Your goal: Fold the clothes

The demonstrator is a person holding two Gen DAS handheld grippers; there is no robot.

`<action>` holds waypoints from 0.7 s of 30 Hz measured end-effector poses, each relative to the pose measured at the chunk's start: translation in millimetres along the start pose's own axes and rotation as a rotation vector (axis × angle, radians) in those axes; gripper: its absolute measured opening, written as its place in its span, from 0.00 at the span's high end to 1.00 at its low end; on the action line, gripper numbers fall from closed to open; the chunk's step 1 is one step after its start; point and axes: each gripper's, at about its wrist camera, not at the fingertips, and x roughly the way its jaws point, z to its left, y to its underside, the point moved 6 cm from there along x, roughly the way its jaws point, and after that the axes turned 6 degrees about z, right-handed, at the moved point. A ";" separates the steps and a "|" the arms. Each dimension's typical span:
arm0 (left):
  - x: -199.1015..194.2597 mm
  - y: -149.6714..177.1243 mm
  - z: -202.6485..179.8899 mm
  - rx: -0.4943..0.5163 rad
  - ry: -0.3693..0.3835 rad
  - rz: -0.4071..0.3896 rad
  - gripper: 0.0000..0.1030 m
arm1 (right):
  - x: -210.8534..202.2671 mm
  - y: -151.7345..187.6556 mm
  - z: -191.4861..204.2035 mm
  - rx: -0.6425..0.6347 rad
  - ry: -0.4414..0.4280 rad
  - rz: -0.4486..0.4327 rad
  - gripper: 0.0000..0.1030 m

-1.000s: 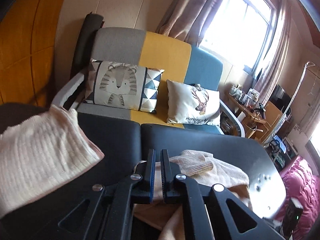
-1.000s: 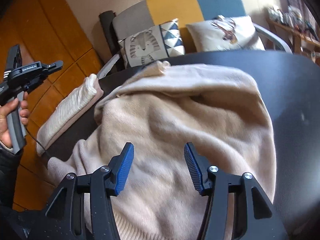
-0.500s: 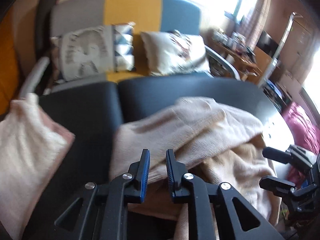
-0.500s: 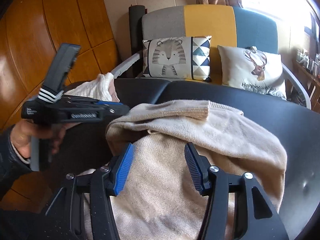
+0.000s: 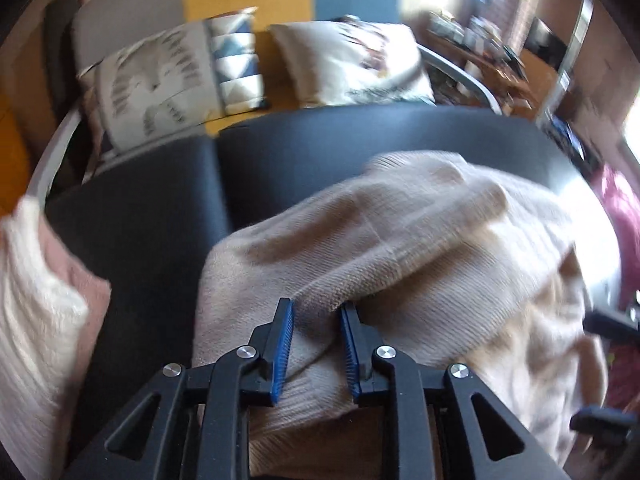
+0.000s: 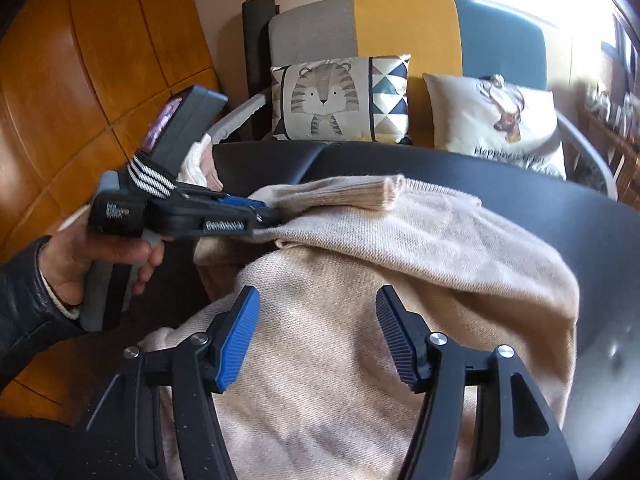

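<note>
A beige knit sweater (image 5: 440,240) lies crumpled on the black table (image 5: 320,152), one ribbed sleeve folded across its top. My left gripper (image 5: 316,308) points down into it, jaws slightly apart, and a ridge of the fabric sits between the blue pads, which do not clamp it. The right wrist view shows the same left gripper (image 6: 272,214) at the sweater's (image 6: 400,260) left edge, held by a hand (image 6: 100,260). My right gripper (image 6: 316,300) hovers over the sweater's near body, its jaws opening wide with nothing pinched between them.
A folded white and pink knit garment (image 5: 36,300) rests on the table's left side. Behind the table (image 6: 580,232) stands a grey, yellow and blue sofa (image 6: 400,24) with a tiger cushion (image 6: 332,96) and a deer cushion (image 6: 496,120). Wooden floor lies to the left.
My left gripper came down from above the table onto the sweater, and its jaws went from shut to slightly apart. The right gripper's jaws widened a little.
</note>
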 end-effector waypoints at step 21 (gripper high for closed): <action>-55.8 13.4 78.1 -0.237 0.034 -0.169 0.95 | 105.9 -44.5 59.6 -0.618 0.221 0.134 0.37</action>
